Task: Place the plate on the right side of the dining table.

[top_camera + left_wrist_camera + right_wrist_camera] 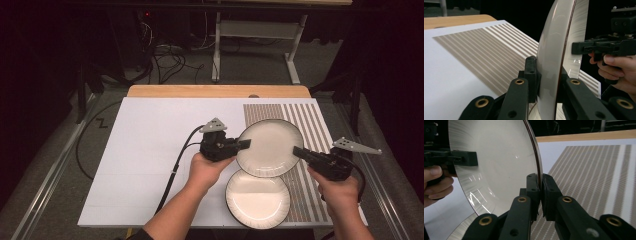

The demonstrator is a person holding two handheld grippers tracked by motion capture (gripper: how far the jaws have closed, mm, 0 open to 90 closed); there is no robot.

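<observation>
Left gripper (243,144), right gripper (299,151): both clenched on opposite rims of upper plate (270,147), held above striped mat (314,125), overlapping second plate (258,199) lying on table. Step in hand: two-handed carry. Next, likely: level, synchronized travel, then lowering before release.

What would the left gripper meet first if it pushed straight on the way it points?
The upper plate already clamped in the left gripper; beyond it, probably the right gripper on the opposite rim.
</observation>
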